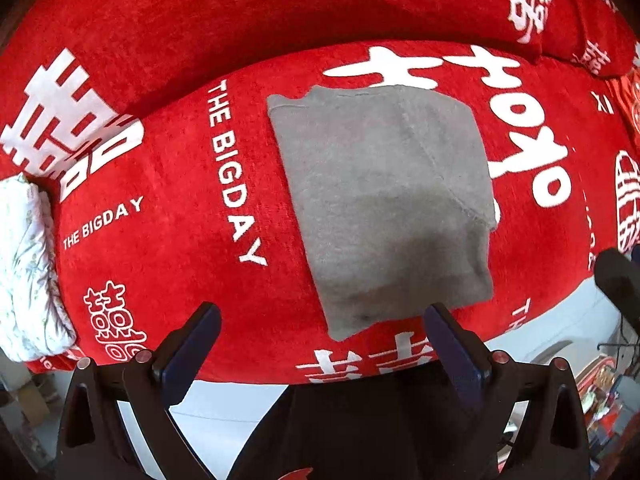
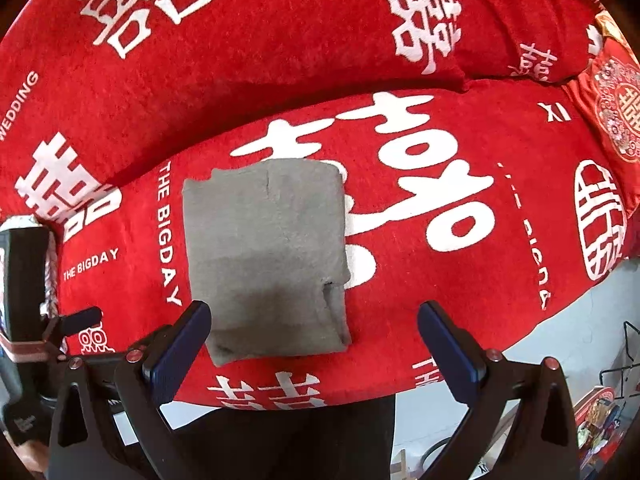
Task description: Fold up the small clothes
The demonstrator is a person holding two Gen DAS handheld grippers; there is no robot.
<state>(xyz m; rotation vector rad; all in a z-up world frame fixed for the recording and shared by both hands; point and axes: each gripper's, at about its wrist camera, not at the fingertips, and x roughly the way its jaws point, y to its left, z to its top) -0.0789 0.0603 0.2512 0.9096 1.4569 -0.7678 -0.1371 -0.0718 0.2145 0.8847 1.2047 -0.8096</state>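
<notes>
A small grey garment (image 1: 384, 200) lies folded into a flat rectangle on the red sofa seat cushion (image 1: 168, 264); it also shows in the right wrist view (image 2: 268, 256). My left gripper (image 1: 322, 320) is open and empty, hovering just in front of the garment's near edge. My right gripper (image 2: 314, 318) is open and empty too, above the garment's near right corner. The left gripper's body (image 2: 24, 304) shows at the left edge of the right wrist view. Neither gripper touches the cloth.
The sofa is covered in red cloth with white lettering; its backrest (image 2: 280, 40) rises behind the seat. A folded white floral cloth (image 1: 24, 272) lies at the seat's left end. A red patterned cushion (image 2: 612, 112) sits at the right. Pale floor (image 2: 568, 336) lies below the seat edge.
</notes>
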